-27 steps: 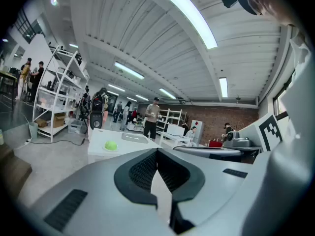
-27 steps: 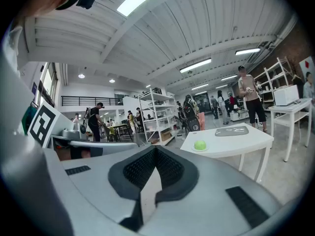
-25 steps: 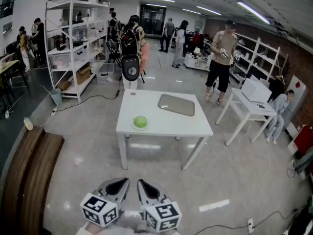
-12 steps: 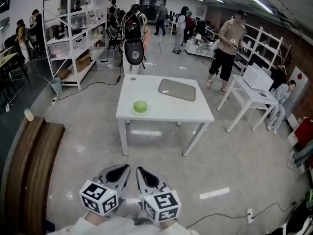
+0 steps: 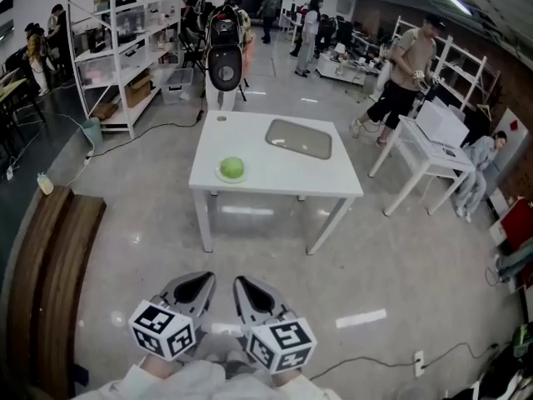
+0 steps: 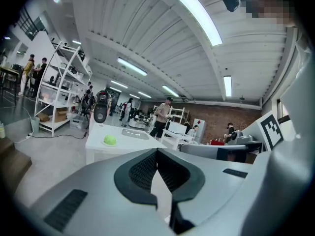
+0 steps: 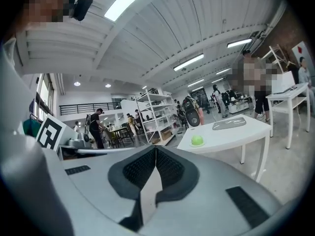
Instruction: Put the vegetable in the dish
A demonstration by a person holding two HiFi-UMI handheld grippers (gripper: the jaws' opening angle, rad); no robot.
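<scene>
A round green vegetable [image 5: 231, 167] lies on a small pale dish [image 5: 231, 177] near the front left of a white table [image 5: 275, 182]. It also shows far off in the left gripper view [image 6: 109, 140] and in the right gripper view [image 7: 197, 140]. My left gripper [image 5: 202, 278] and right gripper [image 5: 240, 283] hang side by side low over the floor, well short of the table. Both are shut with nothing between the jaws, as seen along the left gripper [image 6: 157, 152] and the right gripper [image 7: 155, 150].
A grey flat tray [image 5: 299, 138] lies at the table's back right. A brown bench [image 5: 50, 273] runs along the left. White shelving [image 5: 125, 48] stands at the back left, a second white table [image 5: 429, 140] at the right. A black round device [image 5: 225, 65] stands behind the table, and people stand beyond.
The head view has drawn a little closer to the table, which now looks larger. A person at the back right has walked further right. Both grippers stay shut and low.
</scene>
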